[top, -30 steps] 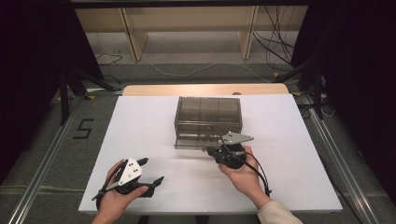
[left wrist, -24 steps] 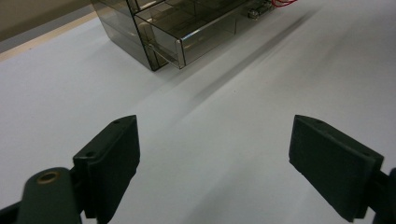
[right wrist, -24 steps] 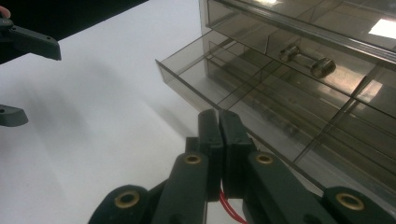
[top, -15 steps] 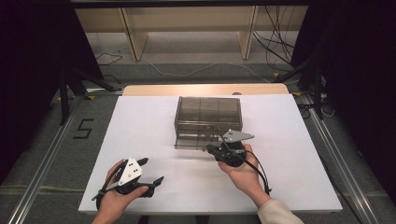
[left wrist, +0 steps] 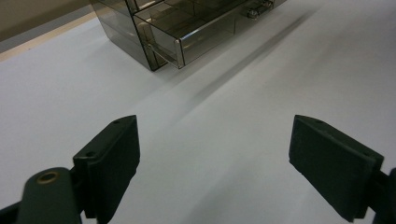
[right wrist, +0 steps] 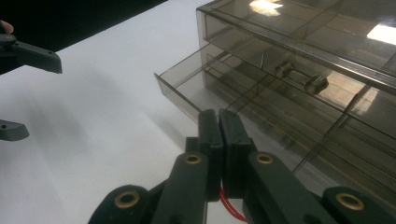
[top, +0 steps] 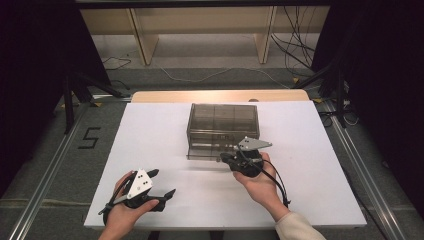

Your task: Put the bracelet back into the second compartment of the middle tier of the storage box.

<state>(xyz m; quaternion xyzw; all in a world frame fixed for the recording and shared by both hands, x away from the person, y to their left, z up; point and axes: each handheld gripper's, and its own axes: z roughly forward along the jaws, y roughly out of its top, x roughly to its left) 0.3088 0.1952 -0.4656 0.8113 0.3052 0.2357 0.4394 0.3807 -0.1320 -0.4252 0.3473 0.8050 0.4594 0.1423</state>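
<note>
Smoked clear-plastic drawer box mid-desk, bottom drawer slightly out, likely light, rigid, slick, best taken by drawer handle; right hand-held gripper pinched closed at drawer front, left hand-held gripper spread wide, empty, well apart.

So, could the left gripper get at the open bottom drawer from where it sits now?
Probably yes: the left gripper has its jaws open, and bare white table lies between it and the drawer, though the right gripper sits at the drawer's front.
</note>
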